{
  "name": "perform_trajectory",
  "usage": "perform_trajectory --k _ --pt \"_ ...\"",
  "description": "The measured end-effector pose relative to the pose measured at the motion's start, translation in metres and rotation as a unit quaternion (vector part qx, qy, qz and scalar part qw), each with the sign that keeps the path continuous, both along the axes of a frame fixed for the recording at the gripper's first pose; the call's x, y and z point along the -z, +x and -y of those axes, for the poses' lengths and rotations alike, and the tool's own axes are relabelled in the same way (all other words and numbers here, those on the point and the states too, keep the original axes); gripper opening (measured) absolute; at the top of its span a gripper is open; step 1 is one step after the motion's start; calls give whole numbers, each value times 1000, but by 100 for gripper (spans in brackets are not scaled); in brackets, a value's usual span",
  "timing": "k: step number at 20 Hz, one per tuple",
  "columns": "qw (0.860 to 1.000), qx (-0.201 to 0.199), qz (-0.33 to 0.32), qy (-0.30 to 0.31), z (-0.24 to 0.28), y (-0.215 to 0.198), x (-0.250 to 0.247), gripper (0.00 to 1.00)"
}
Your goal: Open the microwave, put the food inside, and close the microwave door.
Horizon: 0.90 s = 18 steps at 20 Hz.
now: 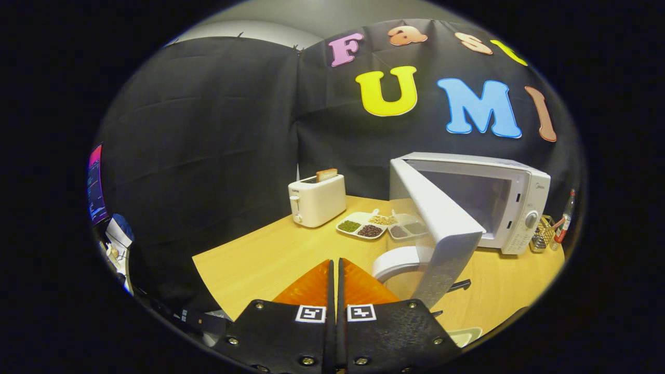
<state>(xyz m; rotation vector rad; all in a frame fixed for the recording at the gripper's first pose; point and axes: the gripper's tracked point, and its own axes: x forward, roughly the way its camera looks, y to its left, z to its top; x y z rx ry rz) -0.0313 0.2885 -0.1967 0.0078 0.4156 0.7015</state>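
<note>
Claw: the claw sits low over the near edge of the table, its two fingers pressed together with only a thin dark slit between them and nothing held.
Fingers: both fingers point out across the table toward the back edge.
Microwave door: the microwave door stands just ahead and to the right of the fingers, swung wide open; its free edge comes toward the claw, its hinged edge stays at the oven's left side. Whether a finger touches it cannot be told.
Door axis: the door's long face runs from the oven front out toward the near edge of the table, upright, its lower corner closest to the fingers.
White bowl: a white bowl lies on the table just beyond the right finger, partly hidden behind the door's lower part.
Microwave: the microwave sits toward the back right of the table, cavity open and facing the near left.
Divided plate: a divided plate of beans and grains lies past the fingers, mid-table, between toaster and microwave.
Toaster: a white toaster with a slice of bread sticking up stands near the back edge, left of the plate.
Wire basket: a wire basket sits at the right edge beside the microwave.
</note>
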Motion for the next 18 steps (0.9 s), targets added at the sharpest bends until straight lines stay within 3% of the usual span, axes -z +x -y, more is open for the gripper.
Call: perform_trajectory --k 18 --pt "985 169 -7 -20 118 127 15 1"
